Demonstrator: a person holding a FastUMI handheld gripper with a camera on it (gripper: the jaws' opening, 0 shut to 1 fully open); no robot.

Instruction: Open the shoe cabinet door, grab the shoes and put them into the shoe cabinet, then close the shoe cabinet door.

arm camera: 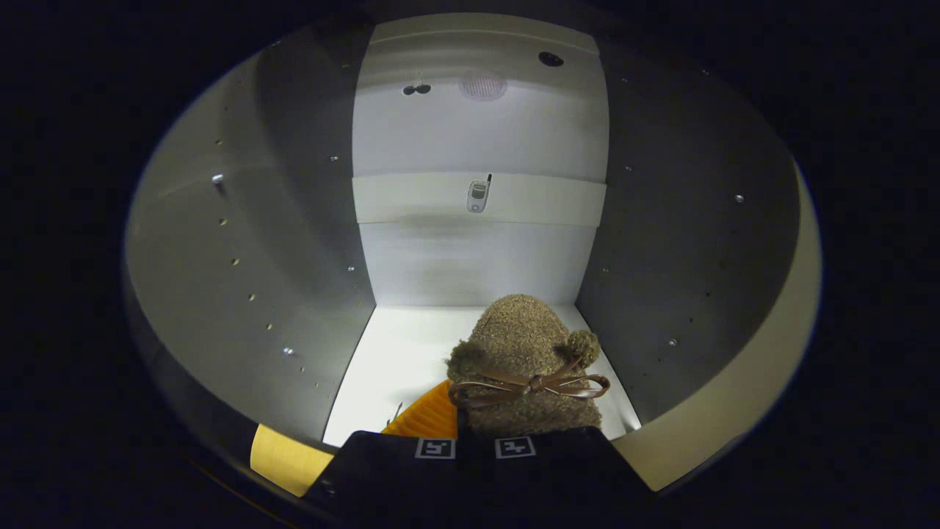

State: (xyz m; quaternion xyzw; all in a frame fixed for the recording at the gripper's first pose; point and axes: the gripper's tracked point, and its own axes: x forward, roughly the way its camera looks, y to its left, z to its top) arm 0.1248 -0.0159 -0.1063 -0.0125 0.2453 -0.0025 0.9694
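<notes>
With the white-walled shoe cabinet (pixel 477 257) open, the tongs (pixel 474 441) pinch the fuzzy brown bow-trimmed shoe (pixel 525 353) over its floor; release and door closing remain.

The shoe (pixel 523 345) looks like fuzzy, nubby cloth — rough and matt, with a small pompom (pixel 584 343) of the same fluff. Across it lies a thin bow (pixel 530 385) of smooth, faintly glossy cord, leather-like. The shoe cabinet (pixel 294 242) has smooth matt board walls dotted with small shiny metal fittings; its floor is smooth and bright. Beside the shoe, a ribbed piece (pixel 429 419) — matt, plastic or rubber by the look.
</notes>
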